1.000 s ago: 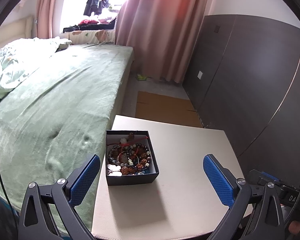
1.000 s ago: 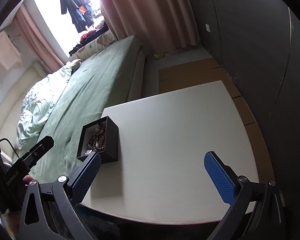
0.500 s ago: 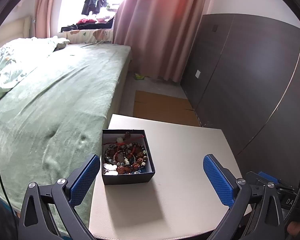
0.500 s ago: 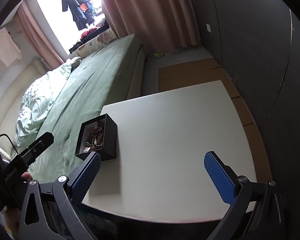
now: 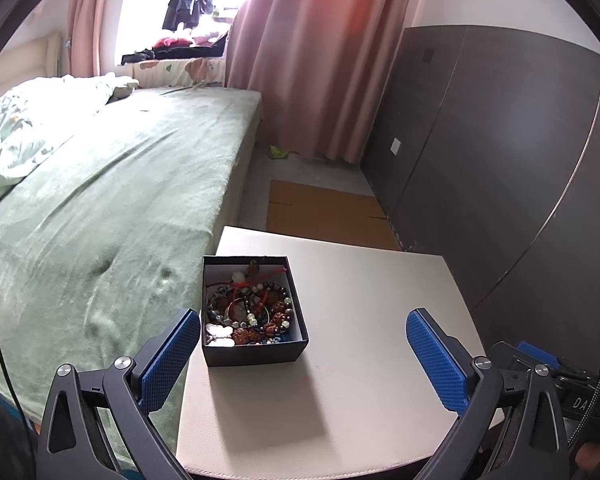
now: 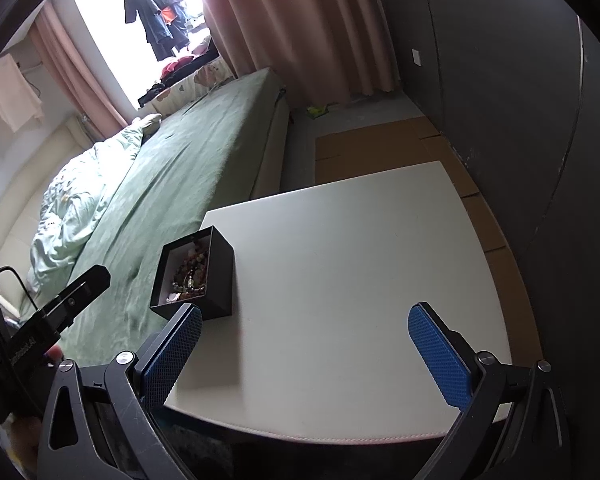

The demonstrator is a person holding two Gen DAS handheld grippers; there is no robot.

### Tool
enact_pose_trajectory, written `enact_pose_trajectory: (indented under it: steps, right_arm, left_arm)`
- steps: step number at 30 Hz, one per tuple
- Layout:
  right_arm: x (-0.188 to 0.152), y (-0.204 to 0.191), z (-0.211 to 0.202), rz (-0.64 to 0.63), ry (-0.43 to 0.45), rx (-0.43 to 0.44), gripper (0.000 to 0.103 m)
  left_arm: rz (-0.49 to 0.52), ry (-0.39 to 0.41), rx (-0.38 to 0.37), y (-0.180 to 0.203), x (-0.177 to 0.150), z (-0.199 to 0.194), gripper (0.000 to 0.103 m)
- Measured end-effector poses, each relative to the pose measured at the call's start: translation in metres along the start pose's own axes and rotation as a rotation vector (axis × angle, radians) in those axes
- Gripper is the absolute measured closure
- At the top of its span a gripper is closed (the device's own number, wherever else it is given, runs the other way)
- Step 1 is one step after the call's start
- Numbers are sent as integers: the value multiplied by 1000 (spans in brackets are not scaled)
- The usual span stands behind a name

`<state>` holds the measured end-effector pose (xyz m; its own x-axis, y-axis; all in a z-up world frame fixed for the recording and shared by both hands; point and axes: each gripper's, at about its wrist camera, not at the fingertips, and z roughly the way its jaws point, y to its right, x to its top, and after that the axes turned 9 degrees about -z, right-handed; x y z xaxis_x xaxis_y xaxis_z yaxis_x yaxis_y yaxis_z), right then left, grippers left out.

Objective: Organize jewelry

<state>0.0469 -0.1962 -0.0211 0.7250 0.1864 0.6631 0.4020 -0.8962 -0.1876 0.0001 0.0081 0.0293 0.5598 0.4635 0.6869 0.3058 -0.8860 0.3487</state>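
Green bed (image 5: 100,200), pink curtains (image 5: 320,60), cardboard (image 5: 328,212) on floor.

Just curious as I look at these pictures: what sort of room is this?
Most likely a bedroom in a home. A bed with a green cover fills one side, pink curtains hang by the window, and a box of bracelets sits on a small table.
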Motion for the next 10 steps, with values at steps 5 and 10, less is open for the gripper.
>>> enact_pose_trajectory:
  steps: [5,10]
  right_arm:
    - [3,0,-3,-1,1,-5,0]
    - [4,0,0,-7,-16,-18,0]
  left_arm:
    - [24,2,0,2,-1,1,0]
    - [24,-18,-14,2,-1,5,0]
